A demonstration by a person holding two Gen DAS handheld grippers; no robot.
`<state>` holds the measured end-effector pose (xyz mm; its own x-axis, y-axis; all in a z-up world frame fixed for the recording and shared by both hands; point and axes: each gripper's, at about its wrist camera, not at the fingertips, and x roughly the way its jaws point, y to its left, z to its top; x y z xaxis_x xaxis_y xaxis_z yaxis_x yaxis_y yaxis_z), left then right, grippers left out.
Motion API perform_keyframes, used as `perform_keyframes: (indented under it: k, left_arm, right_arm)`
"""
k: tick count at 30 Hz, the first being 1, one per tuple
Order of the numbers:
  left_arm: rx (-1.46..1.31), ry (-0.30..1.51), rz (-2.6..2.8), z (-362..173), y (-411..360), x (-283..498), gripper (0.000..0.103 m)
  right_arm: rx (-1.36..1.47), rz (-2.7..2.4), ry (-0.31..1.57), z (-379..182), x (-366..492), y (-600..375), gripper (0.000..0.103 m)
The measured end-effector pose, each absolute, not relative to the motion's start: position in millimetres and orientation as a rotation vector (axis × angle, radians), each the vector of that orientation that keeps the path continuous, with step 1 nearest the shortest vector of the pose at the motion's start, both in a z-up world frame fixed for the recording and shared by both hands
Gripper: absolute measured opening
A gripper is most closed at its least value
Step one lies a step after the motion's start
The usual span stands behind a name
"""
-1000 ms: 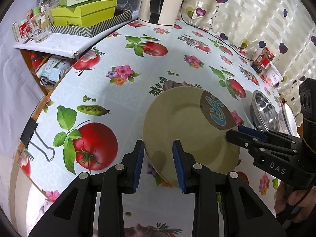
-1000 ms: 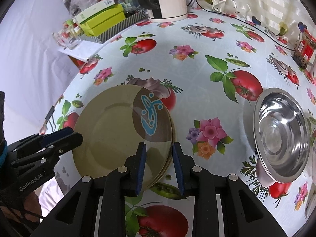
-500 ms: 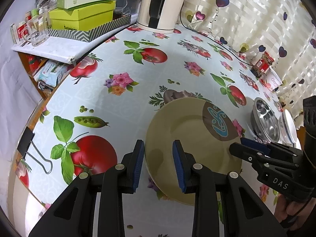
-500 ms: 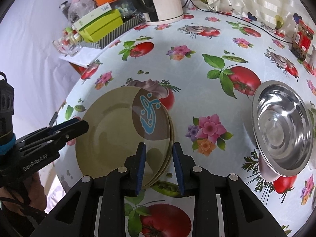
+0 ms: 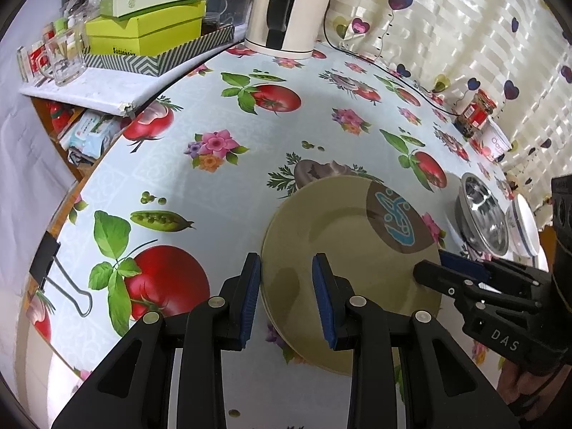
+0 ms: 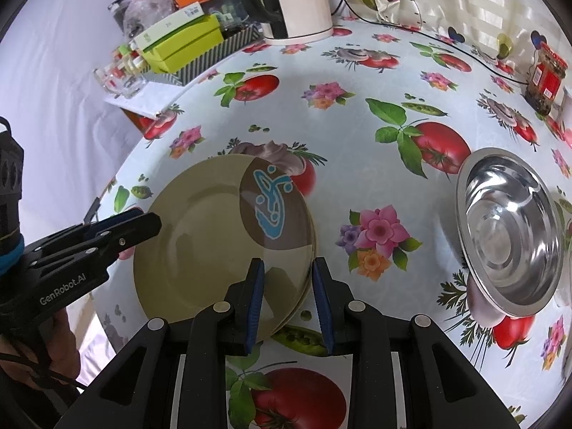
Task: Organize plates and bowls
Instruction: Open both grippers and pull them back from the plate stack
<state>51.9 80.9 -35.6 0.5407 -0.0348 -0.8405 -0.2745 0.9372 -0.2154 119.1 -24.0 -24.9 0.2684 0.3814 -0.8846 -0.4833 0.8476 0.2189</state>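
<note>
A small stack of olive-green plates lies flat on the fruit-print tablecloth; the top plate bears a brown patch with a blue motif. My left gripper hangs over the stack's left rim, jaws apart, and only the plate's surface shows between its blue pads. My right gripper hovers over the stack's near right rim, jaws also apart and gripping nothing. Each gripper shows in the other's view, the left gripper at one side and the right gripper at the other. A steel bowl sits right of the plates.
A white bowl stands beside the steel one. At the back are a white kettle with its cord, green boxes in a striped tray and a glass mug. A jar stands far right. A binder clip grips the table's left edge.
Both views have drifted slightly, so the plates sit a little farther from the cameras. The jaw gaps look the same and the plates have not moved.
</note>
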Motion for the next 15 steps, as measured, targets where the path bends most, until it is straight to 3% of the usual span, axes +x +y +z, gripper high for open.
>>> perform_keyframes:
  k: [15]
  left_arm:
    - [-0.356, 0.946, 0.120, -12.7, 74.0, 35.9, 0.031]
  right_arm:
    - [-0.104, 0.581, 1.120, -7.0, 102.9, -34.4, 0.027]
